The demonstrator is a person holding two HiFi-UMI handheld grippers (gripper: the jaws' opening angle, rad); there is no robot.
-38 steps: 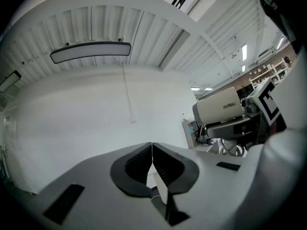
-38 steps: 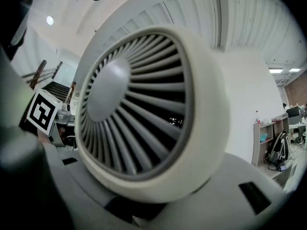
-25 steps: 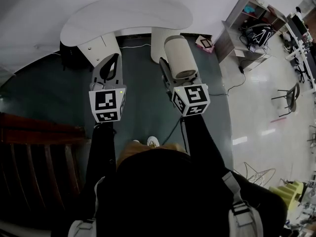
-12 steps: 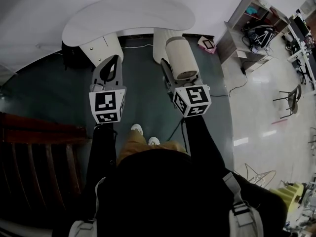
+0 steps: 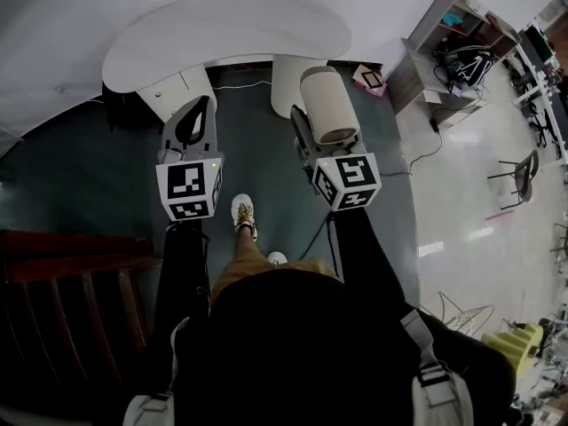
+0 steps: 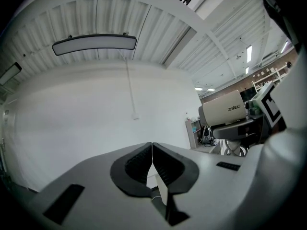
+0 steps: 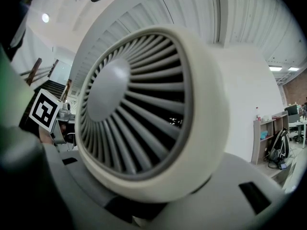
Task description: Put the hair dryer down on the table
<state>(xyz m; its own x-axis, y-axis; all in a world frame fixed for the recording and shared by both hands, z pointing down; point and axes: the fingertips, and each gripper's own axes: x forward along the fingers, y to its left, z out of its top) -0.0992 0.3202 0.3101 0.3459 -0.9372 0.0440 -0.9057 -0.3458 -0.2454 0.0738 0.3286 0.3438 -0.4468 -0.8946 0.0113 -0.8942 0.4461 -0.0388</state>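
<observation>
Dark grey-green floor [image 5: 257, 149] fills the middle of the head view. A pale tiled area lies to the right.

White table [image 5: 222, 25] at the far side has a long curved top on a ribbed white column [image 5: 286, 82]. A white drawer unit [image 5: 177, 87] sits under its left part.

Person [image 5: 293, 344] in dark sleeves stands near, one pale shoe [image 5: 243, 213] forward.

Hair dryer [image 5: 330, 105]: a short, thick, cream-coloured barrel, held level in the air over the floor. It is on the near side of the table, by the column, and not on the tabletop. The rear end [image 7: 144, 109] faces the right gripper's camera. It has a round grille of thin radial slats, dark gaps between them, and a smooth domed cap in the centre inside a broad rounded cream rim. Seen side-on from the left gripper view [image 6: 223, 108], the barrel carries small print too small to read.

Right gripper [image 5: 306, 136]: jaws are clamped on the hair dryer from below. The barrel rides above them.

Left gripper [image 5: 203, 106]: jaws are pressed together [image 6: 152, 146] with nothing between. It points level at the white wall, well apart from the dryer.
</observation>
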